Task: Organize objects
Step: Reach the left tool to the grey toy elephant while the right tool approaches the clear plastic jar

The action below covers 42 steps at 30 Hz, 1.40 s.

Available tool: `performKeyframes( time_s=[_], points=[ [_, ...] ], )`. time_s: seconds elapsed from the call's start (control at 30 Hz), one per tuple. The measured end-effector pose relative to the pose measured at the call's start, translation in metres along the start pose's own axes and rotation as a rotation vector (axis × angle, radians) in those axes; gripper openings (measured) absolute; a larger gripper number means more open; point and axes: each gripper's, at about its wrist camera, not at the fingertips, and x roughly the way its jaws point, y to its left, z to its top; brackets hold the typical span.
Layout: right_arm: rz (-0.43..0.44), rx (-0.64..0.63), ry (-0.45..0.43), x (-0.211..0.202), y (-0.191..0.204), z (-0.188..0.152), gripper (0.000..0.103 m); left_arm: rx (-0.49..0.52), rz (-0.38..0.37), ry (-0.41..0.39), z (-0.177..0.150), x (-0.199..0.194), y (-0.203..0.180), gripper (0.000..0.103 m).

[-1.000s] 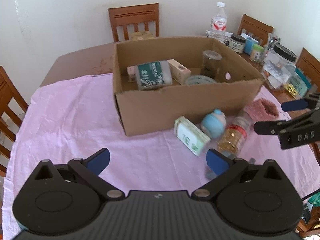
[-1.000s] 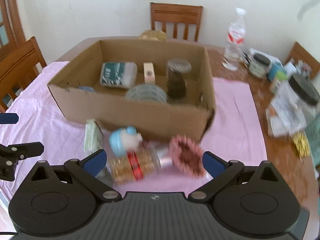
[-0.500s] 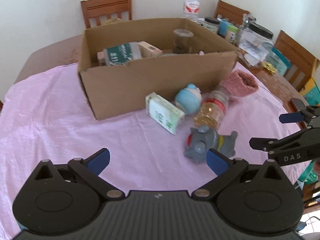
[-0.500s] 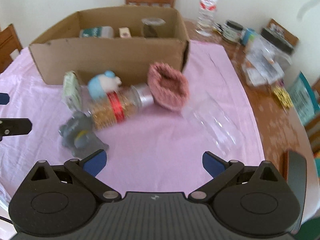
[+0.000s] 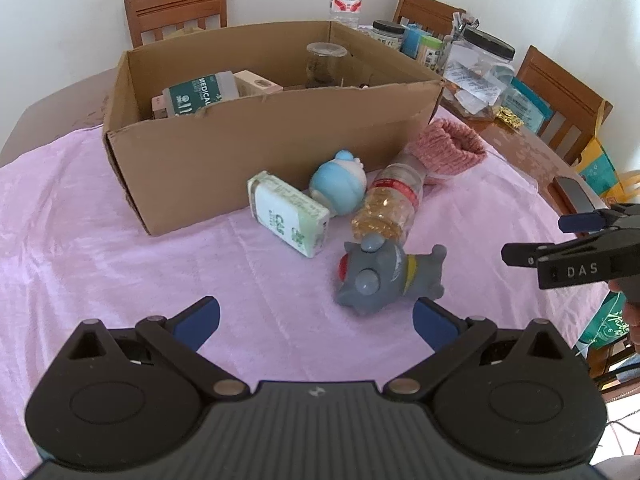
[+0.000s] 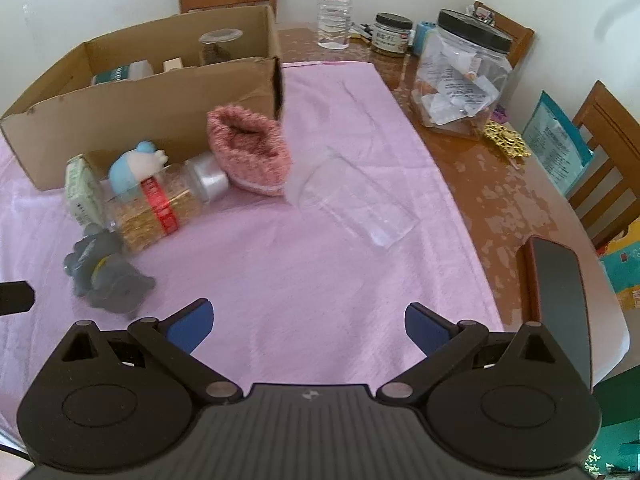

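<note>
- The left gripper (image 5: 316, 316) is spread wide and holds nothing. It hangs over the pink cloth (image 5: 100, 248), just in front of the gray toy (image 5: 384, 280).
- The right gripper (image 6: 308, 322) is spread wide too, with nothing between its blue tips. It hangs over a bare part of the pink cloth (image 6: 304, 272).
- In the left view, the right gripper (image 5: 568, 240) shows at the right edge, well apart from the toys.
- A big cardboard box (image 5: 256, 140) sits on the cloth. Inside it are a green and white pack (image 5: 192, 94), a small box (image 5: 256, 82) and a jar (image 5: 324, 64).
- In front of the box lie the things still out on the cloth. A green and white packet (image 5: 288, 214) lies just beside a blue and white round toy (image 5: 340, 182).
- A bottle with a red band (image 6: 160, 208) lies on its side, full of yellow bits. Its bottom end touches the gray toy (image 6: 106, 276).
- A pink knitted pouch (image 6: 250, 152) sits by the bottle's cap end, near the box corner.
- A clear plastic cup (image 6: 352, 200) lies on its side, just beside the pouch.
- Past the cloth, on the bare brown table (image 6: 492, 200), stand a water bottle (image 6: 334, 6) and a big clear jar with a black lid (image 6: 460, 76).
- Wooden chairs (image 5: 176, 10) stand around the table.
</note>
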Motion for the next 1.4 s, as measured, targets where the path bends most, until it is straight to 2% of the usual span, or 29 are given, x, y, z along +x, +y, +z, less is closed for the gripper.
performKeyframes(
  time_s=[0.13, 0.33, 0.5, 0.77, 1.0, 1.23, 1.4],
  points=[
    [0.013, 0.023, -0.006, 0.006, -0.017, 0.007, 0.103, -0.013, 0.032, -0.009, 0.006, 0.001, -0.008, 0.102],
    [0.080, 0.022, -0.006, 0.018, -0.041, 0.021, 0.103, -0.061, 0.067, 0.001, 0.016, 0.011, -0.025, 0.102],
    [0.190, 0.034, 0.008, 0.031, -0.054, 0.037, 0.103, -0.083, 0.100, 0.010, 0.021, 0.018, -0.041, 0.102],
    [0.274, 0.011, 0.009, 0.051, -0.064, 0.059, 0.103, -0.134, 0.155, 0.025, 0.023, 0.025, -0.050, 0.102],
    [0.286, -0.036, 0.007, 0.067, -0.067, 0.079, 0.103, -0.170, 0.186, 0.031, 0.024, 0.030, -0.051, 0.102],
    [0.244, -0.092, 0.014, 0.080, -0.062, 0.084, 0.103, -0.187, 0.181, 0.031, 0.023, 0.033, -0.051, 0.102],
    [0.196, -0.100, 0.011, 0.080, -0.073, 0.080, 0.103, -0.154, 0.153, 0.046, 0.023, 0.033, -0.051, 0.102]
  ],
)
